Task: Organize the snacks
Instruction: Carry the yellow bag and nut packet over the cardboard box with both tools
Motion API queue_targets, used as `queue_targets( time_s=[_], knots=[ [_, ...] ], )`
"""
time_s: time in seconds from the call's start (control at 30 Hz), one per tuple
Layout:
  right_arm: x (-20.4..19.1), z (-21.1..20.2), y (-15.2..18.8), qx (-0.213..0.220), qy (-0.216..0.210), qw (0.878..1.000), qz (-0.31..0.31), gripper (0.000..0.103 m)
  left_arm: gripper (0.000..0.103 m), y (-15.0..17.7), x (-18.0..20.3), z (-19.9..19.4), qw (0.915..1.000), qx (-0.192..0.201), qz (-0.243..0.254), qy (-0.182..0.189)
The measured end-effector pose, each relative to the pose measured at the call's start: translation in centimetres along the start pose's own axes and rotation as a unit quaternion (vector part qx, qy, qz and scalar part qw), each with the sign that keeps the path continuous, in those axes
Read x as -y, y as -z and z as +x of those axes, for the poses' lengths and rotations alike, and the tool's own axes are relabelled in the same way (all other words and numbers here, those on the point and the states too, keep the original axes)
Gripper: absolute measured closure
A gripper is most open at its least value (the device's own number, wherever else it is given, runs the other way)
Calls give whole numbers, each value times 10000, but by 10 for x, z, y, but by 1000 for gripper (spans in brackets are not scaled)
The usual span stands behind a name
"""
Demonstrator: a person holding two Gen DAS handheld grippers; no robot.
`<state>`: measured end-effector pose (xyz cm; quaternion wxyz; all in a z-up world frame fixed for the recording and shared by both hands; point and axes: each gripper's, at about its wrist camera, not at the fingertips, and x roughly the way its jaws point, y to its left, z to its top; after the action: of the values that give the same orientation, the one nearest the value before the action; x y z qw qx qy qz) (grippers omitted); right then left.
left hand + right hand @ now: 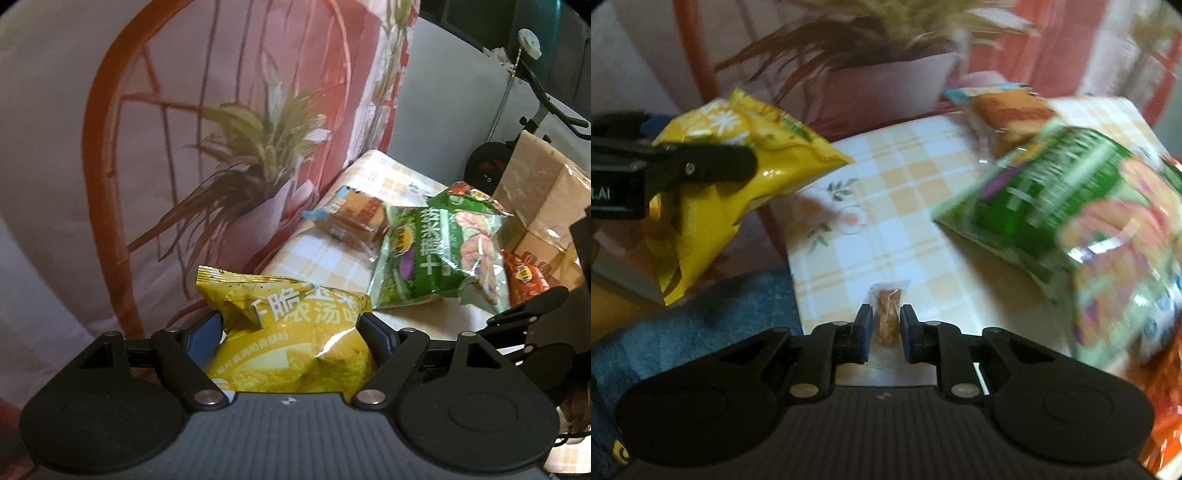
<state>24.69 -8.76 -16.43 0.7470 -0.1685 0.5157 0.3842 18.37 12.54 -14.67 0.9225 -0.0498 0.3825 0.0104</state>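
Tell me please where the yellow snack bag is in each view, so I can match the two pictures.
Left wrist view: yellow snack bag at bottom centre, gripped by the left gripper.
Right wrist view: the bag at the left, held off the table.
Shared landmark: green snack bag on the checked tablecloth.

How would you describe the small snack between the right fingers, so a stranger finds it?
On the checked yellow tablecloth, at its near edge, the right hand-held gripper is shut on a small clear packet with a brown snack inside. Unlike the green bag nearby, it is tiny and transparent.
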Motion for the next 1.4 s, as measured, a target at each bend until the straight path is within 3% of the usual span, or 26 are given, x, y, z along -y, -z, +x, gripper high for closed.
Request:
queue_targets(
  time_s=[0.17, 0.3, 0.57, 0.8, 1.13, 1.3, 1.4],
  knots=[
    [20, -29, 20, 558, 136, 9963, 647, 86, 20, -11, 16, -6, 9998, 127, 119, 106],
    [37, -60, 40, 1144, 247, 9864, 1155, 86, 20, -22, 34, -11, 9991, 260, 240, 212],
    [83, -133, 72, 2219, 672, 9533, 1936, 86, 20, -56, 93, -19, 9954, 648, 496, 506],
    [127, -198, 103, 2877, 1267, 9226, 2234, 86, 20, -87, 171, -24, 9854, 1102, 851, 976],
    [196, -290, 148, 3390, 2215, 8770, 2586, 86, 20, -135, 311, -15, 9599, 1680, 1380, 1770],
    [234, -311, 150, 3377, 2747, 8627, 2572, 86, 20, -159, 362, 17, 9567, 1499, 1220, 2175],
    [256, -312, 152, 3233, 3033, 8600, 2527, 86, 20, -169, 395, 32, 9582, 1580, 1262, 2023]
  ],
)
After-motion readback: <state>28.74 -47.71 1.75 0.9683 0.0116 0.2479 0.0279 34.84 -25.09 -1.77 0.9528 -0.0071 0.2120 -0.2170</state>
